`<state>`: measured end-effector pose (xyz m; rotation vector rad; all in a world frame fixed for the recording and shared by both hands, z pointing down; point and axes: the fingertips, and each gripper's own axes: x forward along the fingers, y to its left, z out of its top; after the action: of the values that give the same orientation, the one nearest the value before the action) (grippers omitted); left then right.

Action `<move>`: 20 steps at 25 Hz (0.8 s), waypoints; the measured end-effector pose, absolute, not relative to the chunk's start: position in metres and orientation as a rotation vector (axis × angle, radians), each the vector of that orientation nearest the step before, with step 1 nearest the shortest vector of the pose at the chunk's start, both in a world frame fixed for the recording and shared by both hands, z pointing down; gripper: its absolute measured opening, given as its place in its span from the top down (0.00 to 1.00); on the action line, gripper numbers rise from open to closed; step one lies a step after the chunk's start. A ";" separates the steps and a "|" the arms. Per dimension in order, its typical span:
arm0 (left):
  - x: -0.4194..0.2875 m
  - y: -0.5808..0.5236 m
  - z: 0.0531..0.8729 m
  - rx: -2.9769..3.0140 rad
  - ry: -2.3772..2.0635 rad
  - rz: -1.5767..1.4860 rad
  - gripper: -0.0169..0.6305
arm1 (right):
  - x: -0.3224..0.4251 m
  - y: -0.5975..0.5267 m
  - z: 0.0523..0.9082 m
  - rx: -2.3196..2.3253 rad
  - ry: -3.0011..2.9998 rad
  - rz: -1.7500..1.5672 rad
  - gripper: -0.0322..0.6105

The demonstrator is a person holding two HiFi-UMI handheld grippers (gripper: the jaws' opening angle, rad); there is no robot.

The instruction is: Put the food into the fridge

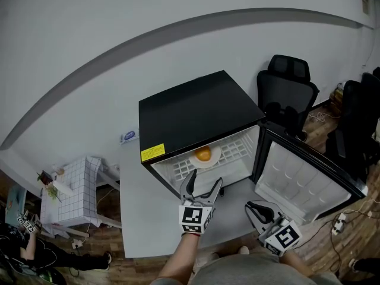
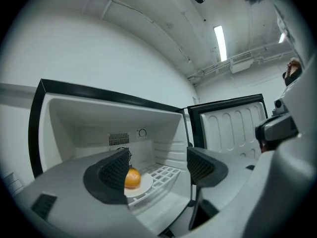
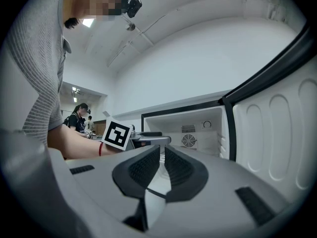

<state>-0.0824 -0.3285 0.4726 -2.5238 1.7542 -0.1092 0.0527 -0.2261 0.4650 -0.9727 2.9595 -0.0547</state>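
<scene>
White wall behind, black fridge [image 1: 196, 111] standing on grey surface [image 1: 142, 218], door [image 1: 303, 180] hanging wide open at right. Orange [image 1: 203, 154] lying on white plate [image 1: 214, 160], plate sitting on wire shelf [image 1: 236, 149] inside fridge. Left gripper [image 1: 205, 179] hovering just before opening, jaws apart, holding nothing. Right gripper [image 3: 162, 152] waiting near door, jaws almost together, empty. Placing step seems to be finishing. Next move is probably calling for left gripper going clear, then door being pushed shut.

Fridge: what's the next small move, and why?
Probably draw the left gripper back from the fridge opening: its jaws are open and empty, the orange already sits on its plate on the wire shelf, and the open door needs room to close.
</scene>
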 end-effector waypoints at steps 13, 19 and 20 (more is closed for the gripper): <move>-0.097 -0.366 0.494 -2.445 1.921 -0.158 0.37 | 0.062 -0.236 0.468 -0.912 2.970 -0.055 0.92; -0.104 -0.383 0.505 -2.411 1.976 -0.200 0.29 | 0.064 -0.242 0.482 -0.916 3.011 -0.081 0.92; -0.105 -0.385 0.508 -2.410 1.988 -0.207 0.28 | 0.062 -0.241 0.481 -0.899 3.015 -0.079 0.92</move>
<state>-0.1053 -0.3851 0.5084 -2.4099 1.9877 -0.2070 0.0623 -0.2406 0.4811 -0.8991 3.0150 -0.0789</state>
